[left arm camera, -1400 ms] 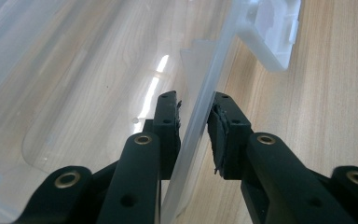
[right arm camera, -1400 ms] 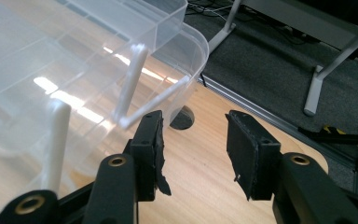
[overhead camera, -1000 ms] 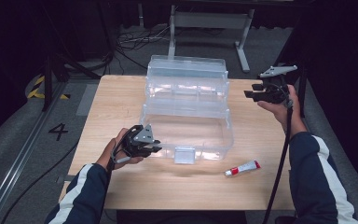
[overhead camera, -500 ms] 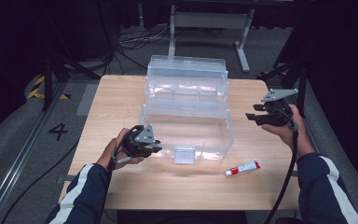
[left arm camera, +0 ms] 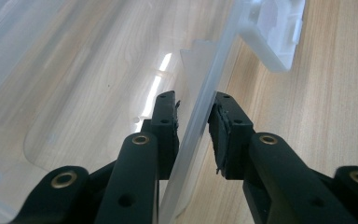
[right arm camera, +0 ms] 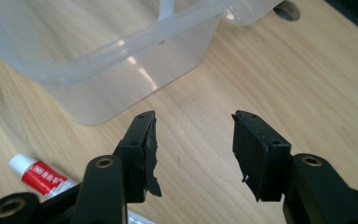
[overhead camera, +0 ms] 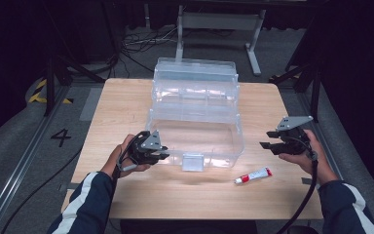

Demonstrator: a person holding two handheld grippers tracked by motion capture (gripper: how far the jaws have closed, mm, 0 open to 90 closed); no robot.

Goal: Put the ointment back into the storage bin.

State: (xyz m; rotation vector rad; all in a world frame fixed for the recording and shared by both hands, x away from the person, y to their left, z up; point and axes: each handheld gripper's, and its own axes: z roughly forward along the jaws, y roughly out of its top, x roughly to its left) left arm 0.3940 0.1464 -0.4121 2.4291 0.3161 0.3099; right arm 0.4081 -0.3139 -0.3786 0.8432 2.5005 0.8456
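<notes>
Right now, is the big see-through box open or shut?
Open. The box's lid stands tipped back behind it, and bare wood shows through its empty bottom.

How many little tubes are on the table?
1. The small white tube with the red label lies on the wooden table, just in front of the clear plastic box, near the right claw.

Left gripper [overhead camera: 161,151] near-left, jaws apparently clamped; right gripper [overhead camera: 269,142] at right, jaws apart, just widening.

High view above table, tool views close, sharing clear box [overhead camera: 195,117]
</notes>
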